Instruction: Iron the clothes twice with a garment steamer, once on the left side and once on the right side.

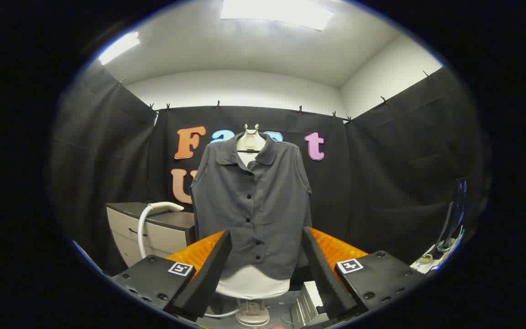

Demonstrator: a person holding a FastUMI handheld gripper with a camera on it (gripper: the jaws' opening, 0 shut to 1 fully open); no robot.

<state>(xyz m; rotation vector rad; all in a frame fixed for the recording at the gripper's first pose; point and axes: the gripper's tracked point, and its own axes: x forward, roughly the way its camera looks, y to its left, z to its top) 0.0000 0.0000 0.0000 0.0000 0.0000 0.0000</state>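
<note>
Nothing looked done: the tongs [266, 269] gaped empty, steamer head [166, 207] on the cabinet [162, 230], shirt [251, 205] unironed.

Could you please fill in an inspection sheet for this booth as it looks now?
Surface: cabinet left of the shirt, drawer shut.
Job's things: grey shirt buttoned on a white mannequin; steamer head lying on the cabinet.
Clutter: small items at far right, too blurred to name.
Gripper: fingers open, holding nothing, shirt beyond them.
Cables: white hose hanging down the cabinet front.
Surroundings: black cloth walls, ceiling lights on.
</note>
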